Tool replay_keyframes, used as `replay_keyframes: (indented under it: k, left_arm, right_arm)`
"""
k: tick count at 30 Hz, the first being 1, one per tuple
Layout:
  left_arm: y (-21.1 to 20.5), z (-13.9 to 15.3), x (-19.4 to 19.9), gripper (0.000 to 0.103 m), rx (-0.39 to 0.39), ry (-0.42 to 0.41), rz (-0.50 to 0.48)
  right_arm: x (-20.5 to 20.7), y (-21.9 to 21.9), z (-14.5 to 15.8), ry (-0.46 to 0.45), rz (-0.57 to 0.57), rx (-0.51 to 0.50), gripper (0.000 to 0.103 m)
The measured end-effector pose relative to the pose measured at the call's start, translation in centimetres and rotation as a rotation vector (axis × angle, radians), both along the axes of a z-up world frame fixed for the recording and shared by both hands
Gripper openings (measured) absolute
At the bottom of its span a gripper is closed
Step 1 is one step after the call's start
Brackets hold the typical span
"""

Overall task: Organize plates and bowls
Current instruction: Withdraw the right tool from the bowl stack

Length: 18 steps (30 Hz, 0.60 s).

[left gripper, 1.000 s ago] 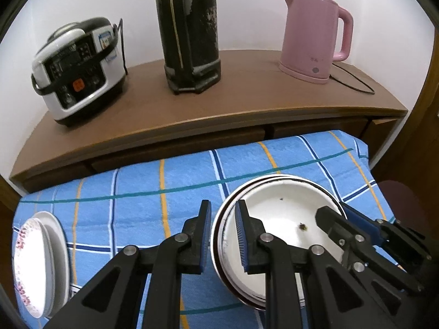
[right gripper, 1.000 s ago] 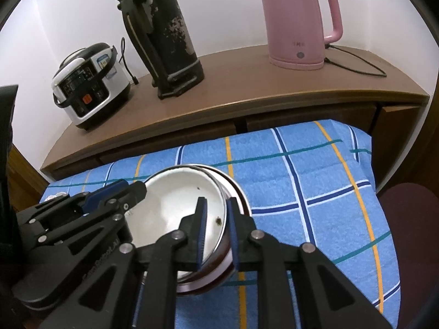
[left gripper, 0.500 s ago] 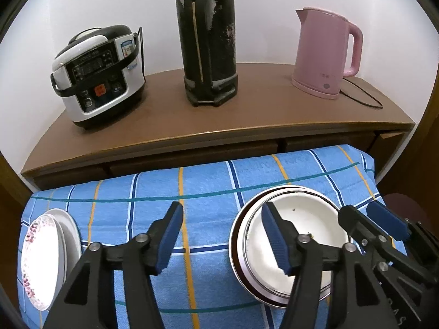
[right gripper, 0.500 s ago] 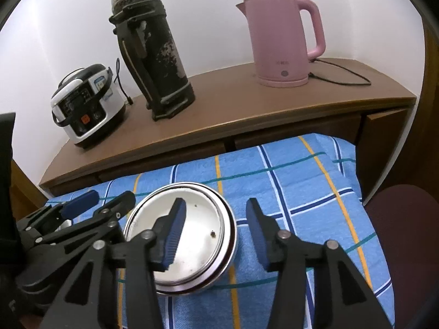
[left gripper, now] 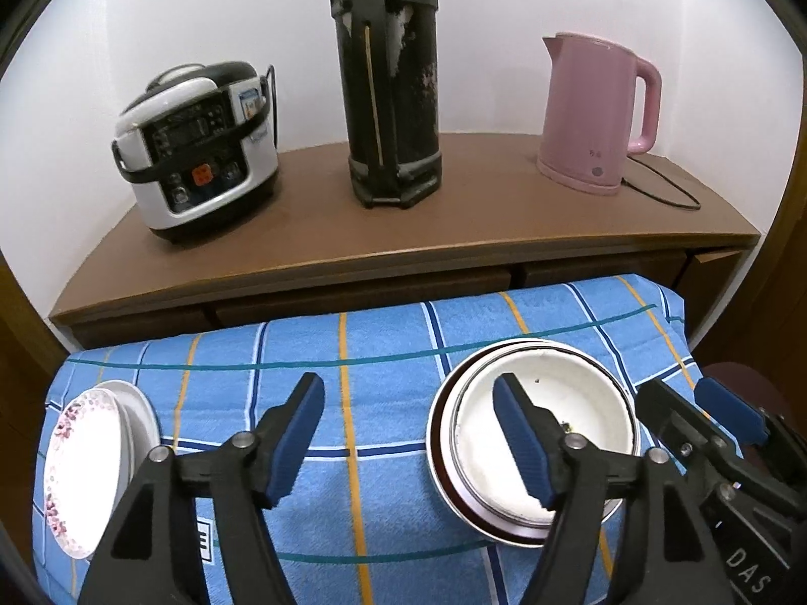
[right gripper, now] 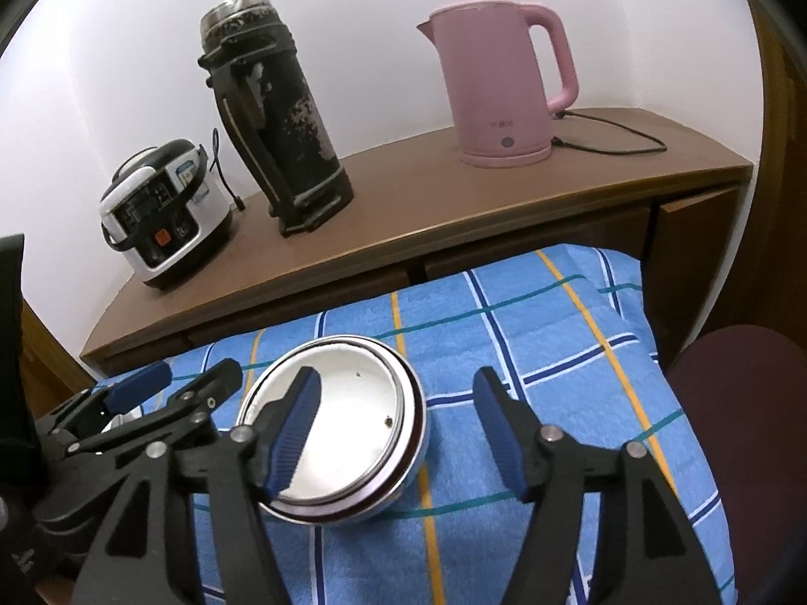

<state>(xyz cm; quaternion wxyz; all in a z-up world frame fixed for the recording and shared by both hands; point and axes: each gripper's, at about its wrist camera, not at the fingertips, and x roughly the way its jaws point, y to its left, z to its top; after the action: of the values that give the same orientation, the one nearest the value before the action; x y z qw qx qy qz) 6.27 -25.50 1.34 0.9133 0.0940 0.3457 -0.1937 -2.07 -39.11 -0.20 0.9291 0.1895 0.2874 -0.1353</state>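
Now I've just been opening both grippers, nothing held, bowls stacked; next, the plates.

Both views: even, soft indoor light, bright on the white wall. Shadows faint. Strong fisheye bending at edges; black vignette in corners. Focus sharp, no motion blur.

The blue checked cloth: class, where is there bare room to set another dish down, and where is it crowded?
Bare cloth lies between the plates and the stacked bowls, and right of the bowls. Both open grippers, left and right, crowd the bowls.
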Motion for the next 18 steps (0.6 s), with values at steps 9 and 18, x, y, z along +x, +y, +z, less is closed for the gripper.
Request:
replay_keyframes:
  k: [9,18]
  left_arm:
    - [0.7,-0.3,-1.1,0.074,-0.021,0.003,0.002]
    - [1.3,-0.3,-2.5,0.074,-0.017,-0.027,-0.001]
  right_arm:
    - [-1.3,0.3,-0.2,-0.008,-0.001,0.012,0.069]
    - [-2.8,0.9,-0.2,-0.035,-0.002,0.008,0.072]
